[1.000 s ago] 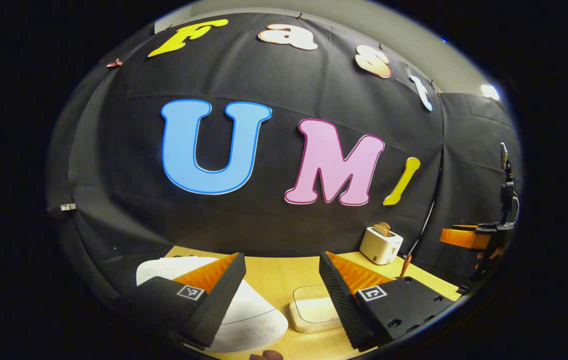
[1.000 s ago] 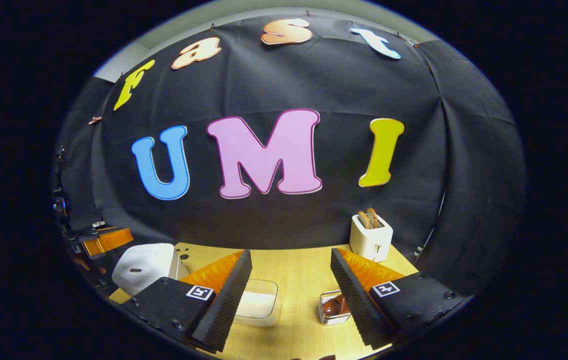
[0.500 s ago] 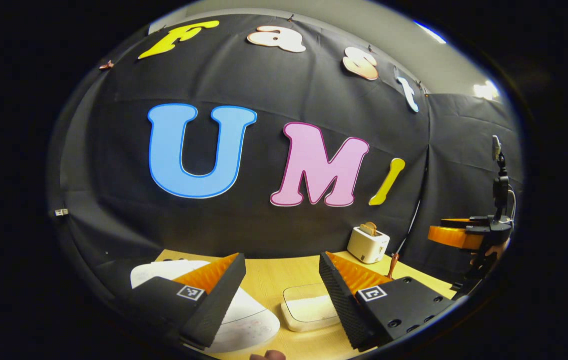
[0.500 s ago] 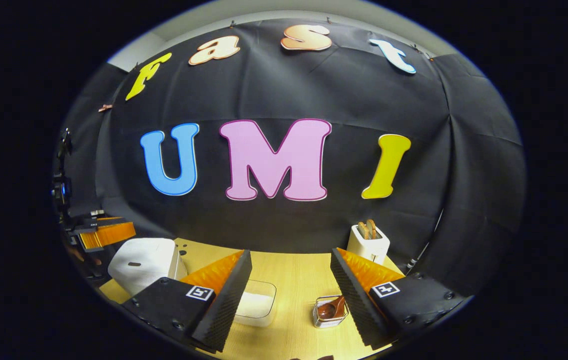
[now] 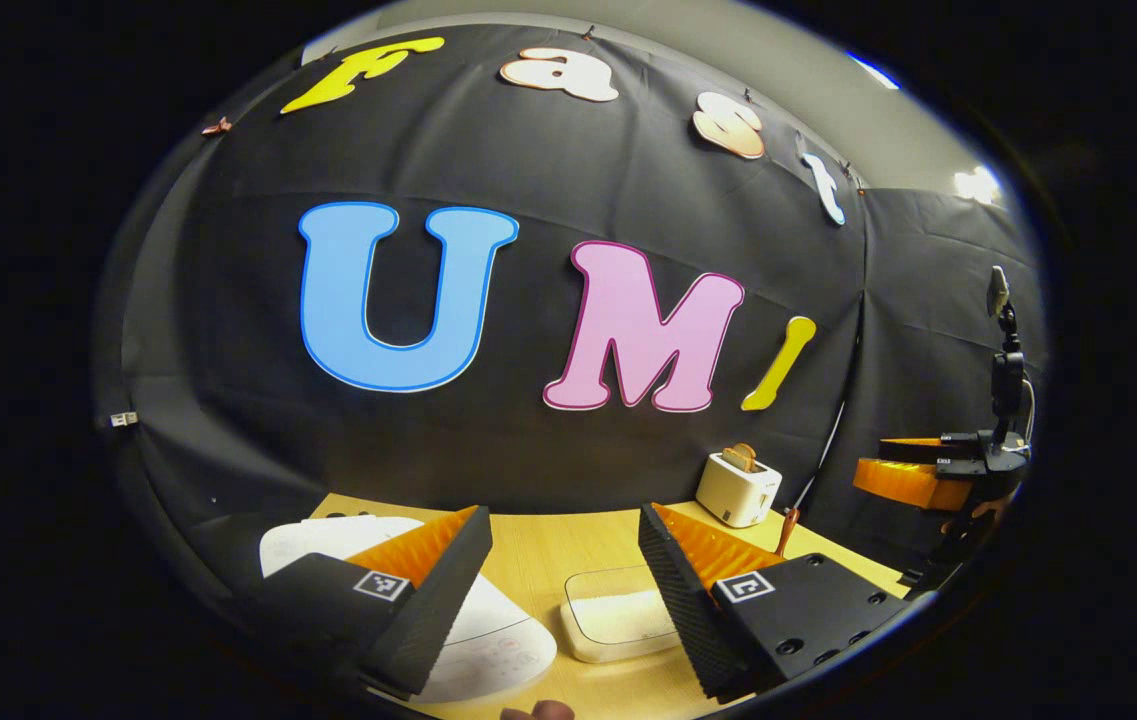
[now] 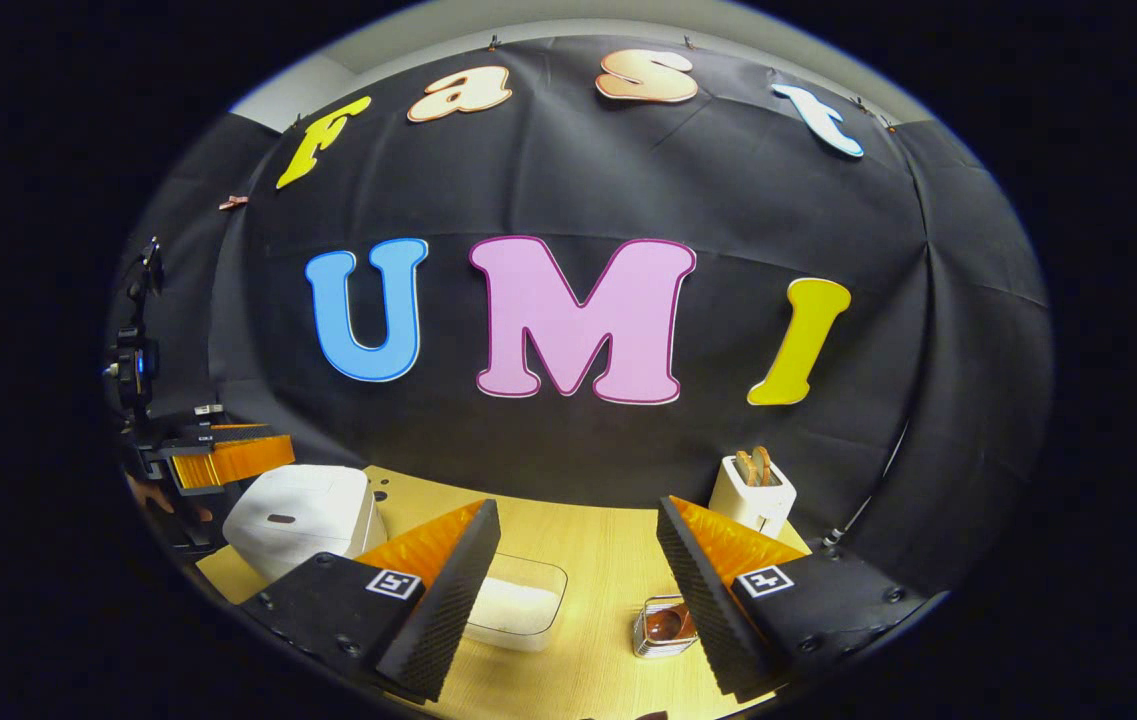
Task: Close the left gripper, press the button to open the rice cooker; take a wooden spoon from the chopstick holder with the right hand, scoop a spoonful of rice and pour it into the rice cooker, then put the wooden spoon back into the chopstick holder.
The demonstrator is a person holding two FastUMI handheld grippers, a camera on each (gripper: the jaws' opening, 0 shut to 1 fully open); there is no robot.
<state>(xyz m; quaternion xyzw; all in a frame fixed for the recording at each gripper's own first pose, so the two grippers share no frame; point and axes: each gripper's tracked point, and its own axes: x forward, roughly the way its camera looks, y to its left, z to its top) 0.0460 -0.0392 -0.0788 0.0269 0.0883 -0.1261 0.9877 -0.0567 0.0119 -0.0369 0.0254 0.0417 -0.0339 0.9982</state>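
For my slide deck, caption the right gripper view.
Open right hand-held gripper above rice box, spoon holder; closed rice cooker at left.

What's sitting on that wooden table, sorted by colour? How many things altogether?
White: 2, the rice cooker and the toaster.
Clear: 1, the rice container.
Metal wire: 1, the chopstick holder.
Brown: 1, the wooden spoon in the holder.
Total: 5.

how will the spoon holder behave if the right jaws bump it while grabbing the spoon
The holder looks small, thin-walled and wire-like, so it is probably light and may slide on the smooth table. The spoon leans inside it, so a sideways tug could tip it. A straight upward pull seems safer.
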